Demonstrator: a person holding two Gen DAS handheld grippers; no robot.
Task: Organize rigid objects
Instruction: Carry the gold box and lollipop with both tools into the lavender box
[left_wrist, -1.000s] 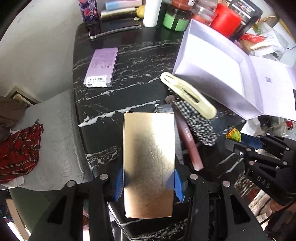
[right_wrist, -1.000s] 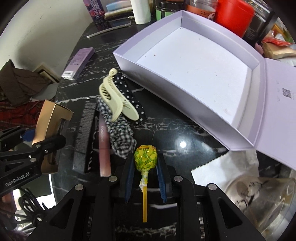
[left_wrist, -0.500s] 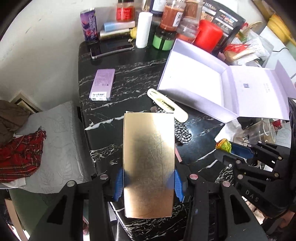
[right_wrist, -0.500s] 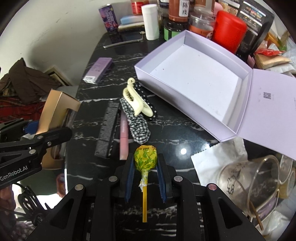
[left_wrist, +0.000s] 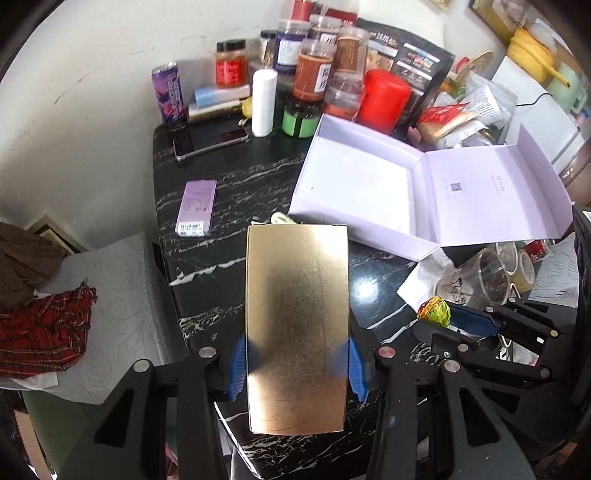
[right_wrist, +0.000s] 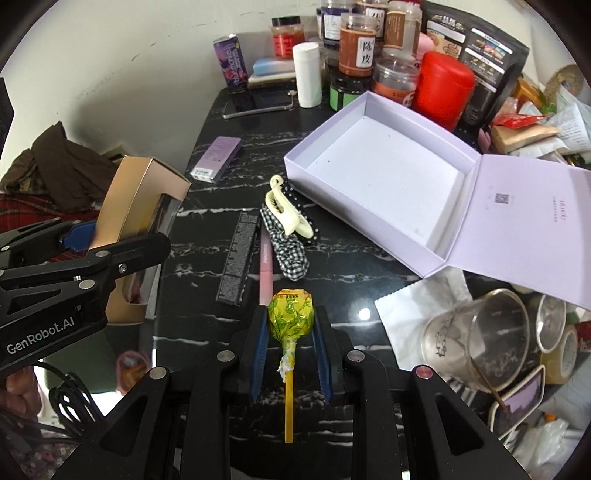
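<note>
From your left wrist, your left gripper (left_wrist: 297, 363) points steeply down over the near edge of the black marble table (left_wrist: 236, 184), its blue pads clamped partway closed on the long sides of a gold box (left_wrist: 297, 325) that lies flat toward the camera. Just past the box's far end the white tray (left_wrist: 354, 184) stands open, its lid (left_wrist: 491, 195) folded out to the right. Your right gripper (left_wrist: 443, 319) shows at lower right with the lollipop (left_wrist: 434, 312) at its tip. A purple carton (left_wrist: 195, 206) and a phone (left_wrist: 210, 140) lie farther back, before a crowd of jars (left_wrist: 314, 74). From your right wrist, your right gripper (right_wrist: 290, 332) also tilts down, nearly closed, pads pinching the lollipop's (right_wrist: 290, 314) yellow-green head, stick trailing back toward you. Ahead lie a black stick (right_wrist: 238, 254), a pink tube (right_wrist: 265, 266), checked cloth (right_wrist: 290, 251) and a cream clip (right_wrist: 286, 210), all between you and the tray (right_wrist: 384, 173). A glass (right_wrist: 476, 339) on a tissue (right_wrist: 410, 314) sits at right.
</note>
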